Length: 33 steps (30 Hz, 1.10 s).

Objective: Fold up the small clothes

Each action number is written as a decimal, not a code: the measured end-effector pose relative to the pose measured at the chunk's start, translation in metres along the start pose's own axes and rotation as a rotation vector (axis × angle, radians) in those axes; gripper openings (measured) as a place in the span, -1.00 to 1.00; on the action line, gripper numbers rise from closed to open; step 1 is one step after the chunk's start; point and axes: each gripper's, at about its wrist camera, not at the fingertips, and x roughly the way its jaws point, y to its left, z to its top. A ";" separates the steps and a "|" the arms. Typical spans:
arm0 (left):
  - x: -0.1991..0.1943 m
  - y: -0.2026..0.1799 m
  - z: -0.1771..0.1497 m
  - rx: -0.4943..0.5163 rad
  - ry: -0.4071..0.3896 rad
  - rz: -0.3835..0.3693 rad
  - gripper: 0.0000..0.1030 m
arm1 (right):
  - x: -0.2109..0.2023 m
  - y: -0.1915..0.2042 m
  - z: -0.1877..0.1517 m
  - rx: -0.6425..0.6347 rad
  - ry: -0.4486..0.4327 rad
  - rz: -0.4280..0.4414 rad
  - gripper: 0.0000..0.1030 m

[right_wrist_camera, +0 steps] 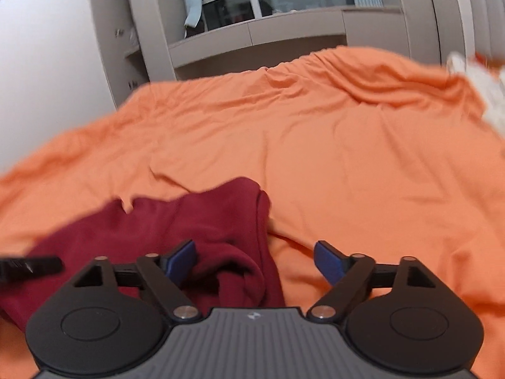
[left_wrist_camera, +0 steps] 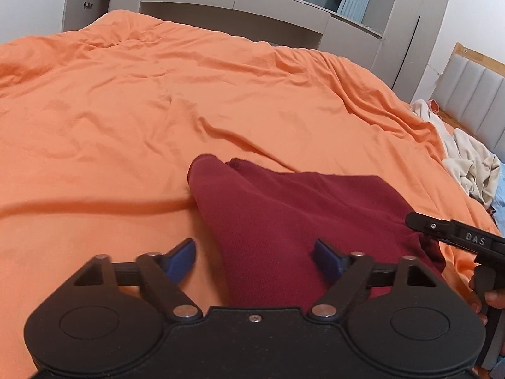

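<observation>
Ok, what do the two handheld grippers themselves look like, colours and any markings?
Both are black linkage bodies with round pivot discs, silver rivets and blue finger pads. The left gripper has a plain black top plate with a centre screw. The right gripper has a grey ribbed plate with a small white logo; seen from the left wrist, its side reads "DAS". No cables or sleeves are visible.

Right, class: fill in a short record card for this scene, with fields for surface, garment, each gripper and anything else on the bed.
surface: orange bedspread, wrinkled
garment: dark red cloth, bunched, lying on the bedspread
left gripper: open, over the cloth's left edge
right gripper: open, over the cloth's right edge
other: cream clothes pile at the bed's right edge
</observation>
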 end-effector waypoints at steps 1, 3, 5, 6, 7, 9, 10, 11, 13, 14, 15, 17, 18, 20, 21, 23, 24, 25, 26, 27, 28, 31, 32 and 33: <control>-0.001 -0.001 -0.003 0.002 0.002 0.007 0.82 | -0.001 0.005 -0.002 -0.030 0.008 -0.024 0.76; -0.002 -0.003 -0.010 0.007 0.000 0.014 0.86 | -0.003 0.010 -0.008 -0.062 0.017 -0.058 0.81; -0.004 -0.004 -0.015 0.011 -0.005 0.020 0.92 | -0.005 0.011 -0.012 -0.070 0.020 -0.079 0.85; -0.004 -0.005 -0.017 0.012 -0.008 0.024 0.93 | -0.006 0.012 -0.014 -0.068 0.019 -0.087 0.87; -0.005 -0.005 -0.019 0.012 -0.011 0.027 0.94 | -0.008 0.011 -0.015 -0.065 0.018 -0.096 0.89; -0.008 -0.006 -0.022 0.015 -0.018 0.031 0.95 | -0.011 0.011 -0.018 -0.065 0.016 -0.113 0.94; -0.009 -0.006 -0.024 0.018 -0.021 0.034 0.96 | -0.013 0.011 -0.020 -0.065 0.014 -0.119 0.94; -0.011 -0.007 -0.025 0.022 -0.025 0.037 0.96 | -0.014 0.011 -0.021 -0.063 0.014 -0.124 0.96; -0.014 -0.008 -0.027 0.024 -0.035 0.043 0.97 | -0.019 0.010 -0.024 -0.055 0.005 -0.129 0.97; -0.016 -0.008 -0.029 0.023 -0.039 0.046 0.97 | -0.023 0.008 -0.025 -0.049 -0.008 -0.126 0.97; -0.019 -0.009 -0.030 0.020 -0.045 0.049 0.97 | -0.027 0.007 -0.025 -0.039 -0.030 -0.121 0.97; -0.024 -0.011 -0.032 0.014 -0.056 0.053 0.97 | -0.042 0.004 -0.026 -0.017 -0.090 -0.104 0.99; -0.028 -0.012 -0.033 0.011 -0.064 0.055 0.97 | -0.049 0.002 -0.026 -0.007 -0.117 -0.094 1.00; -0.036 -0.013 -0.037 0.007 -0.081 0.056 0.99 | -0.063 0.000 -0.027 0.014 -0.173 -0.082 1.00; -0.041 -0.014 -0.038 0.005 -0.091 0.055 0.98 | -0.070 0.000 -0.028 0.021 -0.195 -0.077 1.00; -0.050 -0.016 -0.041 0.005 -0.114 0.051 0.99 | -0.084 0.000 -0.032 0.029 -0.231 -0.064 1.00; -0.056 -0.017 -0.043 0.007 -0.129 0.050 0.99 | -0.090 0.000 -0.034 0.031 -0.247 -0.058 1.00; -0.061 -0.018 -0.045 0.010 -0.145 0.051 0.99 | -0.097 0.001 -0.037 0.032 -0.264 -0.051 1.00; -0.067 -0.020 -0.048 0.016 -0.162 0.053 0.99 | -0.104 0.002 -0.040 0.031 -0.281 -0.046 1.00; -0.075 -0.022 -0.051 0.023 -0.178 0.056 0.99 | -0.111 0.004 -0.044 0.030 -0.297 -0.041 1.00; -0.081 -0.024 -0.054 0.030 -0.193 0.058 0.99 | -0.118 0.005 -0.048 0.028 -0.313 -0.034 1.00; -0.100 -0.029 -0.067 0.054 -0.235 0.064 0.99 | -0.137 0.011 -0.059 0.012 -0.351 -0.014 1.00; -0.105 -0.031 -0.072 0.064 -0.246 0.064 0.99 | -0.144 0.015 -0.063 0.005 -0.361 -0.010 1.00; -0.111 -0.033 -0.078 0.078 -0.257 0.064 0.99 | -0.150 0.017 -0.068 -0.001 -0.369 -0.005 1.00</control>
